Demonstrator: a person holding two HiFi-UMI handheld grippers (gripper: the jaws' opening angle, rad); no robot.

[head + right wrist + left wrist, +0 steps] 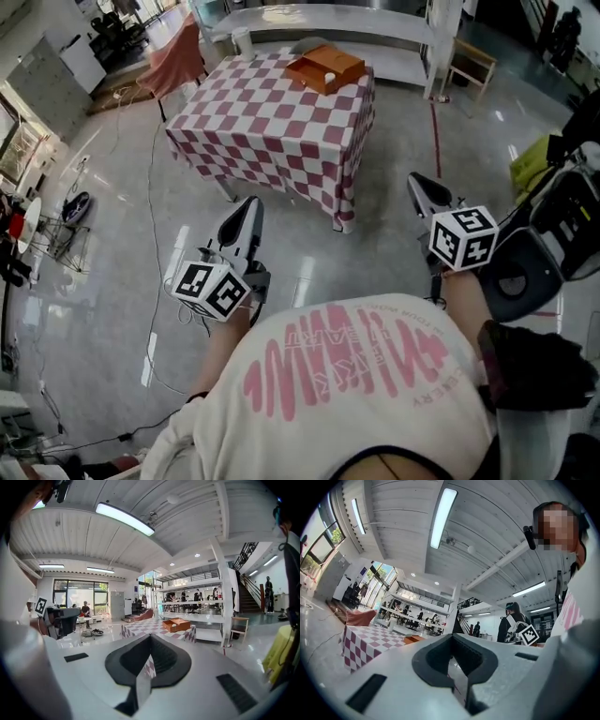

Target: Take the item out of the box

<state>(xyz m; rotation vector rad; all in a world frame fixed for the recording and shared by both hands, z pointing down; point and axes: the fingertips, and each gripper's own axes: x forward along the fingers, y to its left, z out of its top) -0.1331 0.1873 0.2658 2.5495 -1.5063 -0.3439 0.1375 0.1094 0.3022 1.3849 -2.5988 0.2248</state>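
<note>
An open orange-brown box (323, 67) sits at the far right corner of a table with a red-and-white checked cloth (272, 122). A small white item (330, 77) shows inside it. Both grippers are held over the floor, well short of the table and pointing toward it. My left gripper (250, 208) is shut and empty, and so is my right gripper (419, 185). In the left gripper view the jaws of my left gripper (452, 638) meet, with the box (414, 639) far ahead. The right gripper view shows my right gripper (150, 638) shut and the box (176, 624) in the distance.
White shelving (328, 23) runs behind the table, with a wooden stool (472, 61) to its right. A salmon-covered object (178, 52) stands at the table's left. Cables (153, 187) trail over the shiny floor. Black equipment (553, 234) is close on my right.
</note>
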